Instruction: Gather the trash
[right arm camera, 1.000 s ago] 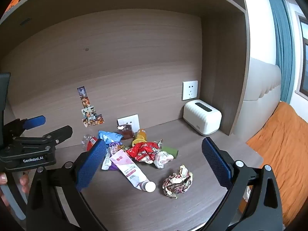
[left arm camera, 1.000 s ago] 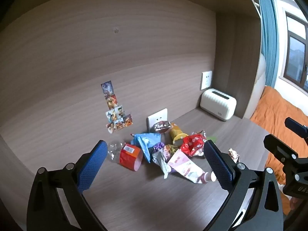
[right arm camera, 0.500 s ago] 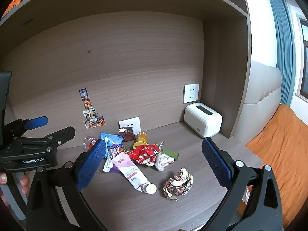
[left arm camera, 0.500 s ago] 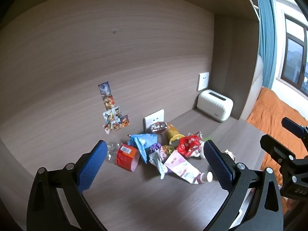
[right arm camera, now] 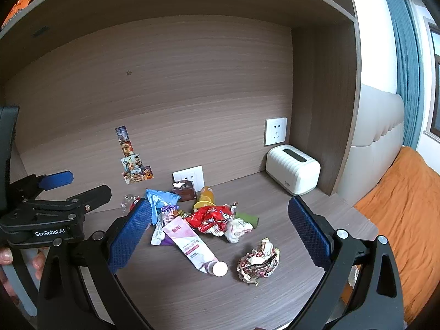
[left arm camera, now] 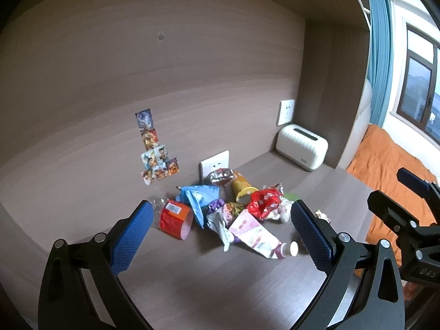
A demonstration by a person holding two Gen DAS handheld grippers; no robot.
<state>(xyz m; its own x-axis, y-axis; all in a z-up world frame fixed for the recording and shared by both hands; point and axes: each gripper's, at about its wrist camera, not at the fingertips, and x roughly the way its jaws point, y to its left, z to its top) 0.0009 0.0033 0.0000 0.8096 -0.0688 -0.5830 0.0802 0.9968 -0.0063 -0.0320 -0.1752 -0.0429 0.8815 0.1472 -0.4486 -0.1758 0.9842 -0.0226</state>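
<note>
We hold both tools above the near edge of the table (right arm camera: pixel 192 297), and both stand wide open with nothing between their blue pads. The left hand-held gripper (left arm camera: pixel 220 231) frames the heap of trash (left arm camera: pixel 228 209) from the left; the right hand-held gripper (right arm camera: pixel 220 228) frames it from the right.

We read "GenRobot.AI" in white on the black body of the left tool, seen from the right wrist view. The pink-and-white tube (right arm camera: pixel 192 243) carries red characters too small for us to read; its white cap points toward us. A red label band (left arm camera: pixel 176 218) wraps a clear plastic bottle lying at the left end of the heap, with a small barcode patch on it.

The heap lies mid-table near the back wall: a blue wrapper (left arm camera: pixel 199 196), a red crinkled packet (right arm camera: pixel 211 217), a yellow cup (left arm camera: pixel 242 188) on its side, a brown foil pack (right arm camera: pixel 184 189) and a white wad (right arm camera: pixel 238 228). One crumpled wrapper ball (right arm camera: pixel 258 260) lies apart, nearer us, just right of the tube's cap.

Behind the heap a wall socket (right arm camera: pixel 188 177) sits low on the panel, with picture stickers (right arm camera: pixel 132 159) to its left. A white ribbed box (right arm camera: pixel 293 173) stands in the right corner under a second socket (right arm camera: pixel 275 131). An orange bedcover (right arm camera: pixel 407 214) lies beyond the table's right end.
</note>
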